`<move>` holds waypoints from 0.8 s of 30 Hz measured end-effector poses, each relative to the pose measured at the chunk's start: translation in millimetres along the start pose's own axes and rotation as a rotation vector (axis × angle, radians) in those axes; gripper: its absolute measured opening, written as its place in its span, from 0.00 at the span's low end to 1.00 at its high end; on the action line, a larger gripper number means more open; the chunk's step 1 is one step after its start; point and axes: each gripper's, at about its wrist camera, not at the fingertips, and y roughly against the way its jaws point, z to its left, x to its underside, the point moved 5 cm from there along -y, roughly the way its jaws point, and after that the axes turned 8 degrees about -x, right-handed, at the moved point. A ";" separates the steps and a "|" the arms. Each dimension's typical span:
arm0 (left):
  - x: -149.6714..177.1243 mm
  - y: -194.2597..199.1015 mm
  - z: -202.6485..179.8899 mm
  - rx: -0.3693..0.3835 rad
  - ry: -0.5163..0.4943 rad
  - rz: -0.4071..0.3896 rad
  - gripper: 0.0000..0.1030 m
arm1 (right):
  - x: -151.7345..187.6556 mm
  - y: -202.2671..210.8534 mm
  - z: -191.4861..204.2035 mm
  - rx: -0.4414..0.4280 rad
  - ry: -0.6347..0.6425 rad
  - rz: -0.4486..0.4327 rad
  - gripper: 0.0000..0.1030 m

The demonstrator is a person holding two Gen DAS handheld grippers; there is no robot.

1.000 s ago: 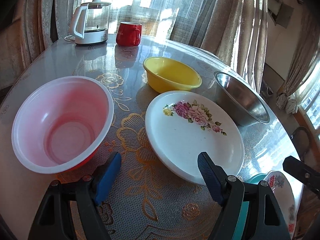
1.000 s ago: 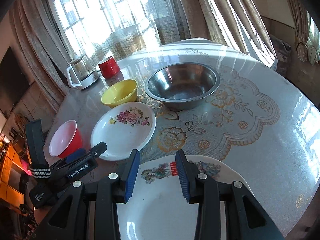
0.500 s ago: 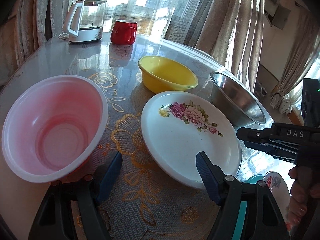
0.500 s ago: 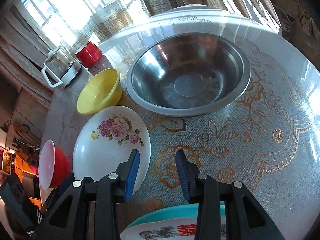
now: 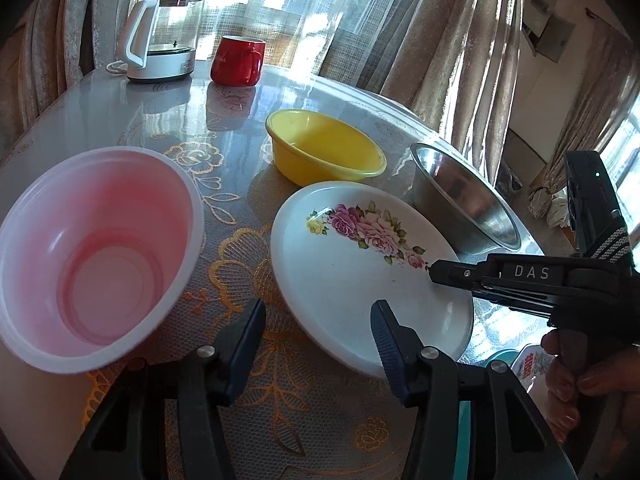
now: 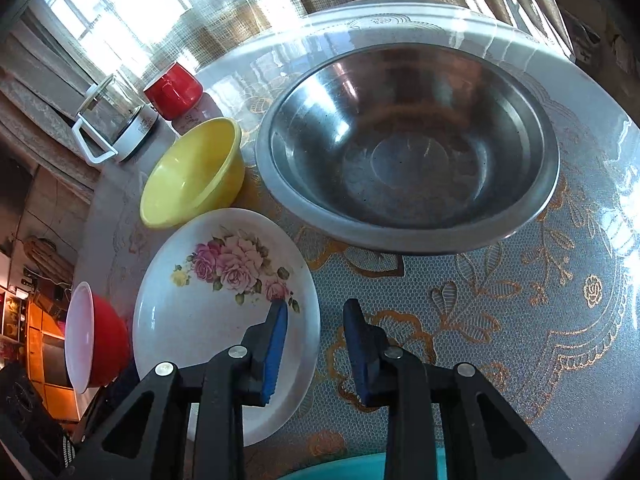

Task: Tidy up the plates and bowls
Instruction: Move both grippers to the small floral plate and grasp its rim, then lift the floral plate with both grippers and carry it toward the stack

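Note:
A white plate with pink roses (image 5: 360,268) (image 6: 208,300) lies mid-table. My right gripper (image 6: 316,340) is open, its jaws straddling the plate's right rim, one finger over the plate and one outside; in the left wrist view it reaches in from the right (image 5: 440,270). My left gripper (image 5: 318,340) is open and empty just before the plate's near edge. A red bowl with white inside (image 5: 92,256) (image 6: 94,344) stands left. A yellow bowl (image 5: 324,148) (image 6: 196,172) and a steel bowl (image 5: 464,200) (image 6: 408,148) stand behind the plate.
A glass kettle (image 5: 164,36) (image 6: 112,120) and a red mug (image 5: 238,60) (image 6: 174,90) stand at the far edge by the curtains. A teal dish with a patterned plate (image 5: 532,364) sits at the near right; its teal rim shows below my right gripper (image 6: 360,468).
My right gripper moved forward and down from above the patterned plate to the rose plate's right rim. My left gripper crept slightly closer to the rose plate.

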 end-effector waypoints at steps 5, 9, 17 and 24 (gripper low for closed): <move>1.3 -1.0 -1.2 0.018 -0.007 0.011 0.32 | 2.2 -3.2 9.9 0.026 0.054 0.003 0.16; 1.9 -0.5 -1.0 0.013 -0.010 0.011 0.31 | 4.3 -1.6 6.3 0.004 0.017 -0.001 0.14; 3.8 0.2 -3.3 -0.009 -0.044 0.012 0.31 | 17.3 5.4 4.6 -0.011 -0.012 -0.017 0.12; 3.6 1.0 -2.4 -0.003 -0.046 0.020 0.31 | 25.7 19.3 4.5 -0.038 -0.017 -0.041 0.12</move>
